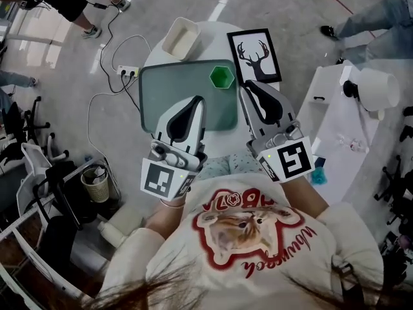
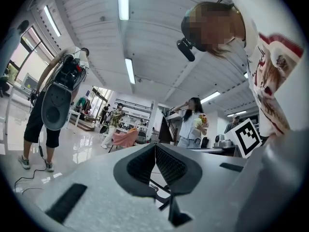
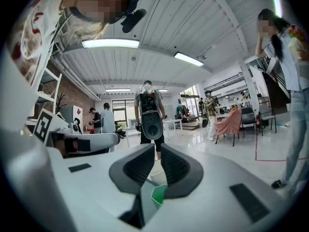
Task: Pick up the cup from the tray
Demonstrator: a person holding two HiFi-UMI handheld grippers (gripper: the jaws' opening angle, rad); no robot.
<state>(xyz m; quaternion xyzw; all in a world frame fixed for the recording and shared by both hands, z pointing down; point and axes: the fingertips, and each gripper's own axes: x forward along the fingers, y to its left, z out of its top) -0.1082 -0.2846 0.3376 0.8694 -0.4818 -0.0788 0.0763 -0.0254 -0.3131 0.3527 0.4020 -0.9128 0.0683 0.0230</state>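
A green hexagonal cup (image 1: 221, 77) stands upright in the far right corner of a grey-green tray (image 1: 168, 89) on a round white table. My left gripper (image 1: 195, 99) hovers over the middle of the tray, its jaws shut with nothing between them. My right gripper (image 1: 248, 84) is just right of the cup, over the tray's right edge, also shut and empty. In the right gripper view the cup (image 3: 158, 193) shows as a green patch low between the jaws of the right gripper (image 3: 158, 148). In the left gripper view the left gripper (image 2: 155, 146) points level into the room, and neither cup nor tray shows.
A white rectangular container (image 1: 181, 39) sits behind the tray. A framed deer picture (image 1: 254, 55) lies right of the cup. A power strip (image 1: 127, 71) with cables is on the floor to the left, and a white desk (image 1: 342, 121) stands to the right. People stand around the room.
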